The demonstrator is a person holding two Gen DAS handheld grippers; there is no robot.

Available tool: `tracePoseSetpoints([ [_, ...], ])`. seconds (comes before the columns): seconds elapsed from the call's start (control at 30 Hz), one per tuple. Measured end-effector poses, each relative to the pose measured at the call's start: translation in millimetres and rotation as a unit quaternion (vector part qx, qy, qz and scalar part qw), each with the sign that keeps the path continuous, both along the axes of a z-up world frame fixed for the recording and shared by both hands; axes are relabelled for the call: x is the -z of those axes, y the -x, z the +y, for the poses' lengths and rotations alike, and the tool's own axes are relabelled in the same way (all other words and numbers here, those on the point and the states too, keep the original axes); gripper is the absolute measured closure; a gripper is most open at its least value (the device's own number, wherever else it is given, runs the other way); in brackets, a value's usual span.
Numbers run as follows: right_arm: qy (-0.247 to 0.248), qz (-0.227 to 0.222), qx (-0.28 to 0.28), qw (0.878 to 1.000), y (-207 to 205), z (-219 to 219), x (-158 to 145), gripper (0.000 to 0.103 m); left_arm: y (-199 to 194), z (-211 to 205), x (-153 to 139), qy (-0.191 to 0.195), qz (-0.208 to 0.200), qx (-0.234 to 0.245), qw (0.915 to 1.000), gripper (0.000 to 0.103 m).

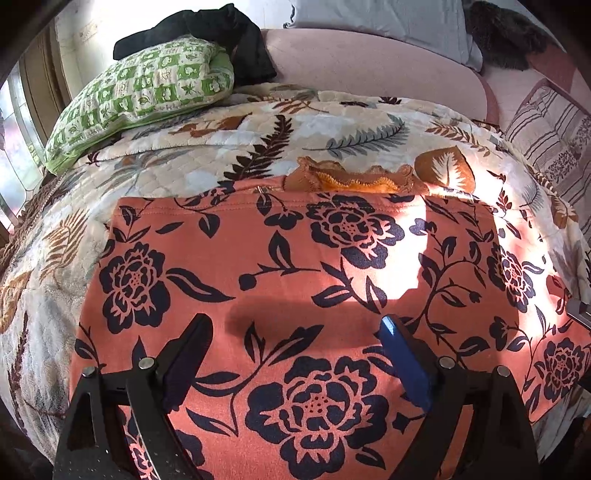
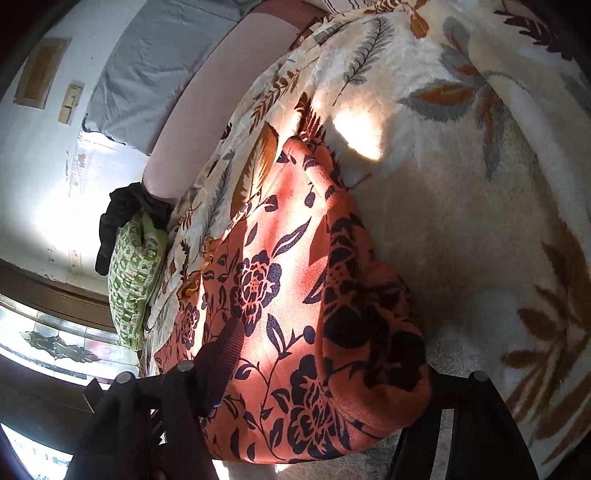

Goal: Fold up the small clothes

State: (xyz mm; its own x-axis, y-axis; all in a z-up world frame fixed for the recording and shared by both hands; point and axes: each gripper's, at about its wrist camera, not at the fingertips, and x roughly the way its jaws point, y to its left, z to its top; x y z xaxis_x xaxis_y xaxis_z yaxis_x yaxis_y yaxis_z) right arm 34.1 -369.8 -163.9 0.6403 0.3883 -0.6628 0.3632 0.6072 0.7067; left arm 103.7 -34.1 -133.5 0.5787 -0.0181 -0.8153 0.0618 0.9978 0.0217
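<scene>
Nearest to me, the left gripper (image 1: pixel 295 332) hangs over the orange floral garment (image 1: pixel 295 258) with its jaws spread wide and nothing between them but the cloth lying flat below; its blue pad (image 1: pixel 404 363) catches the light. The right gripper (image 2: pixel 325 373) is at the garment's end, where a thick fold of the fabric bulges up between its two fingers; the far finger is buried behind the cloth, so I cannot tell whether the pads are pressing on it. The garment lies spread on the bed, on a cream blanket with a leaf print (image 1: pixel 332 133), its long axis running across the bed from the left gripper's side to the right's, a stitched hem along the far edge. Just past that hem a small ruffled orange-brown piece (image 1: pixel 354 177) peeks out. Farther back a green checked pillow (image 1: pixel 147 92) sits with black clothing (image 1: pixel 221 33) heaped behind it, beside a pink bolster (image 1: pixel 369 59). No readable writing shows anywhere.
</scene>
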Motion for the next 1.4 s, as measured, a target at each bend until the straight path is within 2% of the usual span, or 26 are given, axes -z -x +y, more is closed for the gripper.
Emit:
tracePoseSetpoints([
  [0.07, -0.002, 0.019, 0.004, 1.000, -5, -1, 8, 0.034, -8, -5, 20, -0.030, 0.037, 0.005, 0.9989, 0.011],
  [0.1, -0.004, 0.022, 0.003, 1.000, -8, -1, 12, 0.034, -7, -4, 22, -0.032, 0.023, 0.007, 0.9992, 0.008],
  [0.13, 0.000, 0.016, -0.001, 1.000, -10, 0, 12, 0.038, -7, -4, 20, -0.034, 0.017, 0.010, 0.9992, 0.007],
  [0.17, 0.013, 0.016, -0.011, 1.000, -13, 3, 11, 0.067, -8, -2, 18, -0.030, 0.024, 0.015, 0.9992, 0.007],
  [0.2, 0.021, 0.022, -0.025, 0.999, -18, 7, 10, 0.084, -8, 2, 14, -0.015, 0.029, 0.015, 0.9994, 0.007],
  [0.27, 0.048, 0.020, -0.034, 0.998, -24, 15, -3, 0.087, -2, 21, 1, 0.020, 0.018, 0.000, 0.9996, 0.007],
  [0.4, 0.126, -0.040, -0.085, 0.988, -38, 63, -70, 0.088, 26, 86, -31, 0.069, -0.029, -0.059, 0.9955, 0.007],
  [0.47, 0.158, -0.077, -0.118, 0.977, -44, 101, -105, 0.089, 47, 128, -42, 0.087, -0.047, -0.105, 0.9895, 0.007],
  [0.57, 0.193, -0.126, -0.180, 0.956, -52, 176, -144, 0.089, 79, 191, -50, 0.107, -0.066, -0.181, 0.9755, 0.007],
  [0.67, 0.215, -0.143, -0.256, 0.931, -54, 264, -146, 0.089, 107, 237, -45, 0.126, -0.071, -0.237, 0.9606, 0.007],
  [0.73, 0.223, -0.122, -0.297, 0.921, -56, 316, -119, 0.088, 117, 253, -36, 0.132, -0.068, -0.252, 0.9563, 0.007],
  [0.8, 0.222, -0.061, -0.367, 0.901, -65, 366, -64, 0.087, 120, 262, -25, 0.139, -0.047, -0.252, 0.9567, 0.007],
  [0.87, 0.234, 0.002, -0.404, 0.884, -67, 395, -12, 0.082, 124, 265, -19, 0.153, -0.039, -0.244, 0.9569, 0.007],
  [0.9, 0.254, -0.027, -0.393, 0.883, -60, 398, -17, 0.082, 126, 265, -19, 0.156, -0.042, -0.237, 0.9581, 0.007],
  [0.93, 0.260, -0.053, -0.393, 0.880, -53, 400, -27, 0.065, 127, 265, -19, 0.156, -0.047, -0.234, 0.9586, 0.007],
  [0.97, 0.239, -0.066, -0.409, 0.878, -49, 400, -33, 0.026, 127, 264, -20, 0.158, -0.048, -0.234, 0.9582, 0.007],
  [1.0, 0.209, -0.069, -0.420, 0.880, -47, 397, -37, 0.011, 127, 263, -21, 0.167, -0.047, -0.229, 0.9578, 0.007],
  [1.03, 0.195, -0.074, -0.414, 0.886, -45, 390, -41, 0.009, 128, 260, -23, 0.179, -0.047, -0.218, 0.9583, 0.007],
  [1.1, 0.172, -0.088, -0.394, 0.899, -40, 372, -50, 0.009, 127, 252, -28, 0.187, -0.047, -0.199, 0.9609, 0.007],
  [1.17, 0.134, -0.106, -0.357, 0.919, -32, 349, -62, 0.009, 129, 241, -39, 0.191, -0.058, -0.178, 0.9635, 0.007],
  [1.23, 0.114, -0.115, -0.321, 0.933, -25, 321, -68, 0.009, 128, 229, -47, 0.197, -0.066, -0.164, 0.9643, 0.007],
  [1.3, 0.106, -0.121, -0.291, 0.943, -19, 293, -73, 0.009, 118, 213, -49, 0.205, -0.060, -0.139, 0.9669, 0.007],
  [1.4, 0.093, -0.111, -0.261, 0.954, -14, 261, -69, 0.009, 99, 188, -39, 0.195, -0.028, -0.114, 0.9739, 0.007],
])
